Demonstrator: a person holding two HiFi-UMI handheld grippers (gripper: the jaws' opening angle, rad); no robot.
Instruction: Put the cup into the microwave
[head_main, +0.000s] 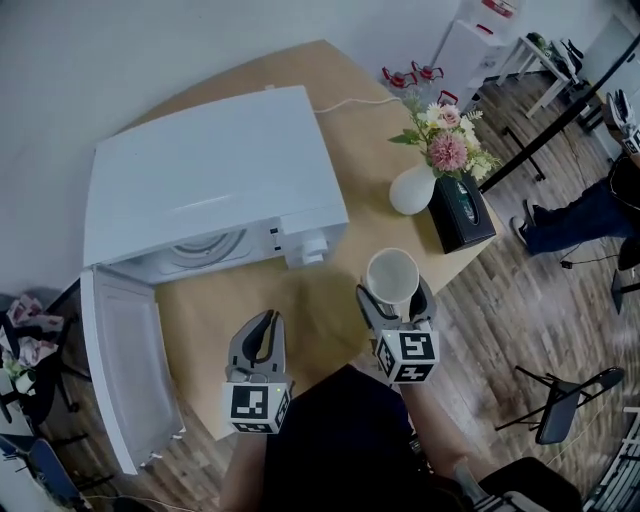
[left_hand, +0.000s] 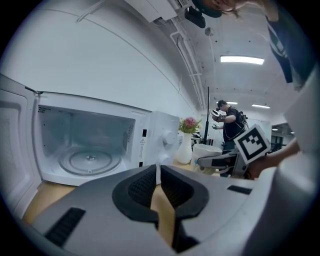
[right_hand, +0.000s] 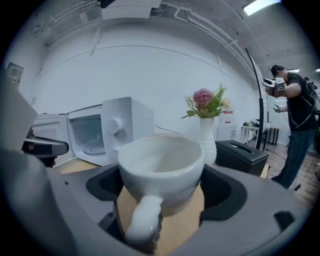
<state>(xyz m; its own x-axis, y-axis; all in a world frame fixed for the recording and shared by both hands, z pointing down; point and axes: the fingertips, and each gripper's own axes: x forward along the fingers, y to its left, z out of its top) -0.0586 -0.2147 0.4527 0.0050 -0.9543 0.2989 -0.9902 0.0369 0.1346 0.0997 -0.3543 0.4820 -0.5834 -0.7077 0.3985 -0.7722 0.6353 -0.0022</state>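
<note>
A white cup (head_main: 392, 275) sits upright between the jaws of my right gripper (head_main: 395, 292), which is shut on it, above the wooden table (head_main: 310, 320). In the right gripper view the cup (right_hand: 161, 167) fills the jaws of my right gripper (right_hand: 161, 175), its handle pointing back at the camera. The white microwave (head_main: 210, 170) stands at the left with its door (head_main: 120, 370) swung open; its cavity and glass turntable (left_hand: 90, 160) show empty. My left gripper (head_main: 262, 325) hovers in front of the microwave, shut on nothing, its pads (left_hand: 142, 186) pressed together.
A white vase (head_main: 412, 190) of pink flowers (head_main: 448, 148) and a black tissue box (head_main: 462, 212) stand at the table's right edge, behind the cup. A cable runs from the microwave's back. A person (head_main: 585, 215) and a folding chair (head_main: 560, 405) are on the floor at right.
</note>
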